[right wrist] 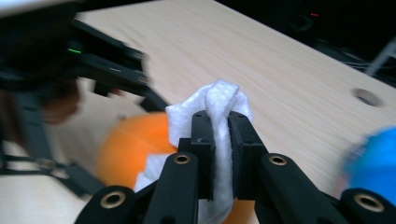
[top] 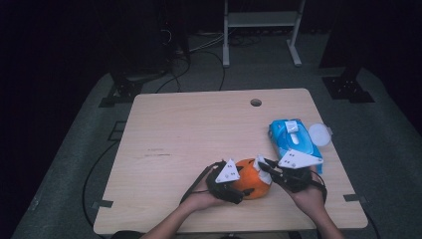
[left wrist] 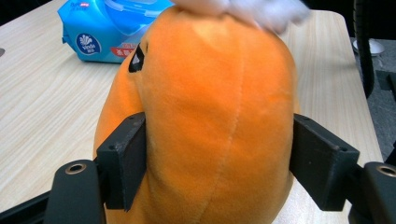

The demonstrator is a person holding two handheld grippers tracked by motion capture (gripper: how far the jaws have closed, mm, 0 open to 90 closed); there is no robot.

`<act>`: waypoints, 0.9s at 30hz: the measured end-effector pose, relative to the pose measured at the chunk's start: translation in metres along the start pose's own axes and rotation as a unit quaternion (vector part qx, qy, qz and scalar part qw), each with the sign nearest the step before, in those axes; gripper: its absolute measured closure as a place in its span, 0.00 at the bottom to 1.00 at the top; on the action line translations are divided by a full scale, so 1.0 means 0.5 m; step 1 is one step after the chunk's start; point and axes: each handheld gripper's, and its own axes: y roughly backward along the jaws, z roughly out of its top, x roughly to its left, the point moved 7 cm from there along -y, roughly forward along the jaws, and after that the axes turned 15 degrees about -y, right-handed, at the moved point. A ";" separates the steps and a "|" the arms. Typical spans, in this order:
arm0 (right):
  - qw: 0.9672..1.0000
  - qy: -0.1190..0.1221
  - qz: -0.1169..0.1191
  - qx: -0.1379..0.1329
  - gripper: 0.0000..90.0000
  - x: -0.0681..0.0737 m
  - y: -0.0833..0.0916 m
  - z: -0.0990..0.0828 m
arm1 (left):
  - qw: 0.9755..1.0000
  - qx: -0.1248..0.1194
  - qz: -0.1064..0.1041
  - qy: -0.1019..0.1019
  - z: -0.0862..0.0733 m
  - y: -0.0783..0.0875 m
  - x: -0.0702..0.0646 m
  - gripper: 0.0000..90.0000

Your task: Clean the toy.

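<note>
Open tabletop to the left and far side; the right edge is crowded.

My grippers and the orange plush toy (top: 251,183) fill the near middle. Along the right edge the blue wet-wipe pack (top: 292,138) and round white lid (top: 319,134) block me; the light wooden tabletop (top: 184,134) offers free passage elsewhere.

The blue wipes pack (left wrist: 100,35) carries a round "Vinda" logo.

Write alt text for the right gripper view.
The right gripper pinches a folded white wipe between its two black jaws, just above an orange plush toy. Behind lie the wooden table and the blurred left gripper.
</note>
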 end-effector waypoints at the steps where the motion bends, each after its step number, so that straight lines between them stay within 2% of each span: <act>1: 1.000 -0.005 -0.002 0.002 0.90 -0.010 0.001 -0.003 | 1.000 0.000 -0.001 -0.002 -0.001 0.001 0.000 0.29; 3: 1.000 -0.027 0.010 0.009 0.90 -0.024 -0.001 -0.014 | 1.000 -0.001 -0.001 -0.002 -0.001 0.001 -0.002 0.29; 8: 0.999 -0.040 0.007 0.018 0.90 -0.034 -0.001 -0.019 | 1.000 0.001 -0.001 -0.006 0.001 -0.002 -0.005 0.29; 9: 0.999 -0.044 0.012 0.015 0.90 -0.027 -0.002 -0.016 | 1.000 0.002 -0.002 -0.007 0.000 -0.002 -0.006 0.28; 10: 0.999 -0.035 0.020 0.011 0.90 -0.006 -0.003 -0.009 | 1.000 0.005 -0.003 -0.012 -0.002 -0.002 -0.009 0.28; 12: 0.999 -0.030 0.023 0.010 0.90 0.002 -0.003 -0.007 | 1.000 0.004 -0.004 -0.014 -0.003 -0.002 -0.011 0.28; 14: 0.999 -0.027 0.042 0.007 0.90 0.020 -0.007 -0.001 | 1.000 0.004 -0.004 -0.016 -0.004 -0.001 -0.012 0.28; 17: 0.998 -0.031 0.046 0.006 0.90 0.015 -0.012 0.000 | 1.000 0.001 -0.004 -0.013 -0.004 -0.001 -0.009 0.27; 19: 0.998 -0.046 0.045 0.005 0.90 -0.002 -0.010 -0.003 | 1.000 -0.001 -0.004 -0.006 -0.003 0.000 -0.006 0.27; 21: 0.998 -0.061 0.030 0.007 0.90 -0.031 -0.006 -0.014 | 1.000 -0.007 -0.010 0.006 -0.004 0.003 -0.001 0.27; 24: 0.997 -0.073 0.030 0.013 0.90 -0.046 0.000 -0.027 | 0.999 -0.015 -0.012 0.031 -0.012 0.012 0.012 0.27; 27: 0.996 -0.076 0.036 0.013 0.90 -0.041 0.003 -0.029 | 0.998 -0.021 -0.010 0.058 -0.016 0.015 0.022 0.27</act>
